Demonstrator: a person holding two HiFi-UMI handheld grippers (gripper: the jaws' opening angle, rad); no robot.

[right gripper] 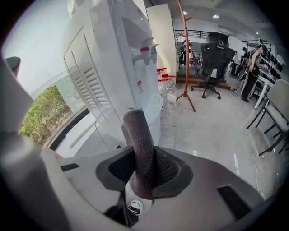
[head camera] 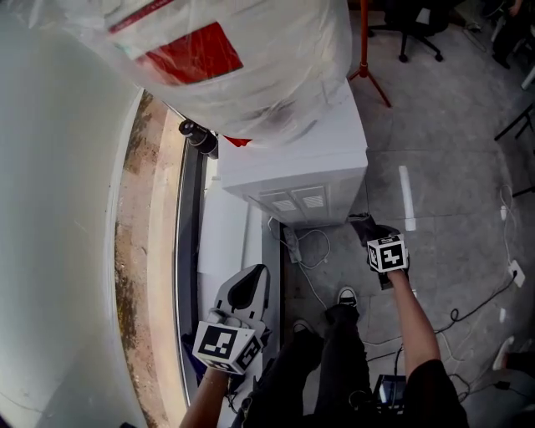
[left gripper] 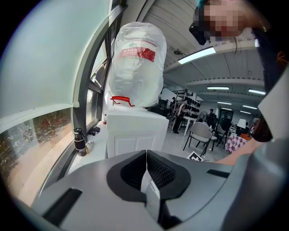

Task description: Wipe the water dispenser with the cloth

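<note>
One water dispenser (head camera: 292,171), white and boxy, stands on a grey tiled floor (head camera: 451,125) with one side close against a white window sill (head camera: 224,251). On top sits one large bottle (head camera: 251,67) wrapped in a clear plastic bag with a red label. The window runs the length of the sill, and bare ground shows outside. The room is a big open workspace lit by ceiling strip lights.

The right gripper view shows two taps (right gripper: 149,48) on the dispenser's front, and a louvred side panel faces that camera. On the floor side there is open room as far as one orange coat stand (head camera: 365,50) and one black office chair (head camera: 414,25). On the window side there is little gap.

There are two hand-held grippers. The left hand-held gripper (head camera: 251,280) is low over the sill, and its jaws are pressed together with nothing between them. The right hand-held gripper (right gripper: 143,167) is just beside the dispenser's lower corner. Its jaws are clamped on one dark cloth (right gripper: 137,135), which stands up between them as a roll. Whether the cloth touches the panel cannot be made out.

One dark flask (head camera: 201,136) stands on the sill beside the dispenser. Cables (head camera: 313,251) lie loose on the floor at its foot, near the person's shoes.
</note>
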